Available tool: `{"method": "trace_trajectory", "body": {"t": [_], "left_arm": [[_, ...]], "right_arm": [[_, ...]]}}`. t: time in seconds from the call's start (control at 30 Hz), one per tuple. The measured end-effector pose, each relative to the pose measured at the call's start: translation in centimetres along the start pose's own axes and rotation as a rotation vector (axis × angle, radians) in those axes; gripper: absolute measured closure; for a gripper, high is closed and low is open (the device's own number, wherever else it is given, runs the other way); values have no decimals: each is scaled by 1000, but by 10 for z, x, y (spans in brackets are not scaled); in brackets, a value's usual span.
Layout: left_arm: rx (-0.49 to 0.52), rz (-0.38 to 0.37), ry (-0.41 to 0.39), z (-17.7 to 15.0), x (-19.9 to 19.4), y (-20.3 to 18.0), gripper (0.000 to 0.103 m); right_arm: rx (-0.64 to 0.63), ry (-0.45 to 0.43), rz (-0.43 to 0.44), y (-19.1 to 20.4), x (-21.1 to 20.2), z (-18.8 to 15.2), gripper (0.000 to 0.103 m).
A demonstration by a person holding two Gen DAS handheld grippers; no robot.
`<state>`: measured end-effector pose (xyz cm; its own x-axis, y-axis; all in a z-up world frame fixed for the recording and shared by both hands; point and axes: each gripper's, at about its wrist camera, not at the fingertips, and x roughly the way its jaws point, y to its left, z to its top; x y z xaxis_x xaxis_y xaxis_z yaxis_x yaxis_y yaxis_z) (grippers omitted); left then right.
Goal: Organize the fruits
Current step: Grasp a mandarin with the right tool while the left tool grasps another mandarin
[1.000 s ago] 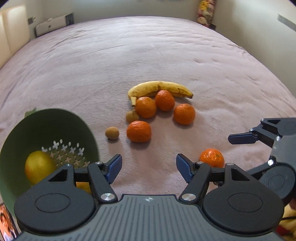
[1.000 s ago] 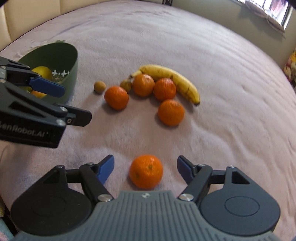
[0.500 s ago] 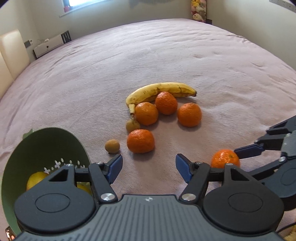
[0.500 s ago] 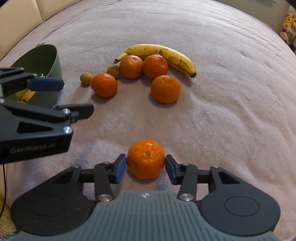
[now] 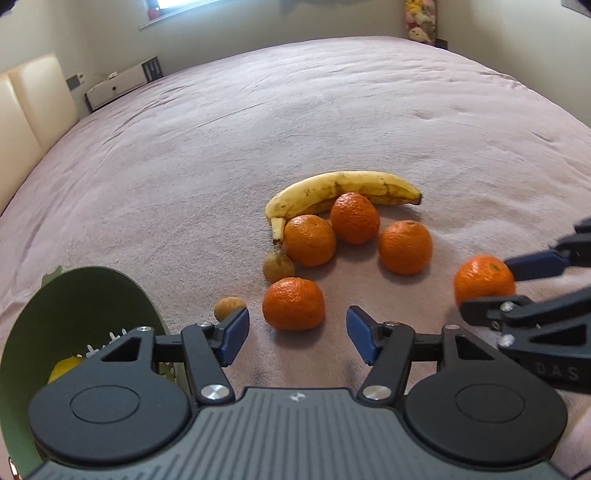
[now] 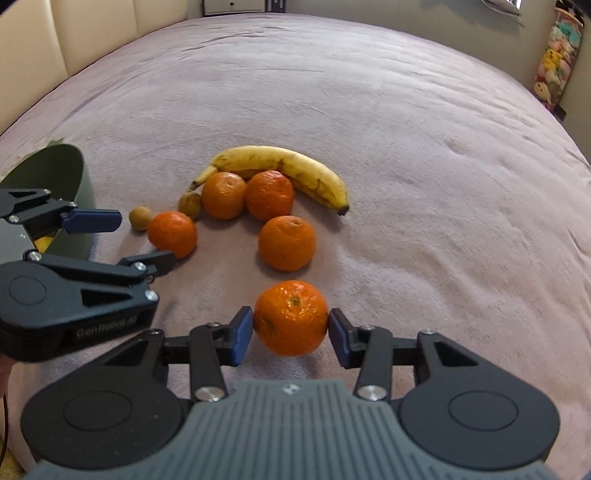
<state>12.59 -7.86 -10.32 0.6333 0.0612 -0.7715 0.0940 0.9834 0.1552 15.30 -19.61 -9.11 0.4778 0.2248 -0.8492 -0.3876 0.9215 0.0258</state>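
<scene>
The nearest mandarin (image 6: 291, 318) sits clamped between the blue pads of the right gripper (image 6: 291, 332), whose jaws have just closed onto it; whether it is lifted clear of the mauve bedspread (image 6: 406, 147) is hard to tell. This looks like the pick-up step, and the next move calls for carrying the fruit across to the green colander (image 5: 74, 295) at the left, which already holds a yellow fruit, probably a lemon (image 5: 62, 369). The left gripper (image 5: 295, 332) hangs spread and empty, its jaws having just narrowed a little, aimed at another mandarin (image 5: 293, 303). Beyond lie three more mandarins, two small brown fruits and a spotted banana (image 5: 343, 188). Around the bed are a padded cream headboard (image 6: 92, 29), a window and plush toys (image 6: 554, 66) in a corner.
</scene>
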Motion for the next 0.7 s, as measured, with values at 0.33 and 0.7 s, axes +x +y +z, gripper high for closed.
{"method": "trace_trajectory", "body": {"t": [0.33, 0.7], "left_arm": [[-15, 25, 29, 9, 25, 0, 41], [-64, -26, 36, 9, 28, 9, 56]], "right_arm": [[42, 29, 8, -7, 12, -2, 60], [31, 43, 3, -3, 17, -1, 60]]}}
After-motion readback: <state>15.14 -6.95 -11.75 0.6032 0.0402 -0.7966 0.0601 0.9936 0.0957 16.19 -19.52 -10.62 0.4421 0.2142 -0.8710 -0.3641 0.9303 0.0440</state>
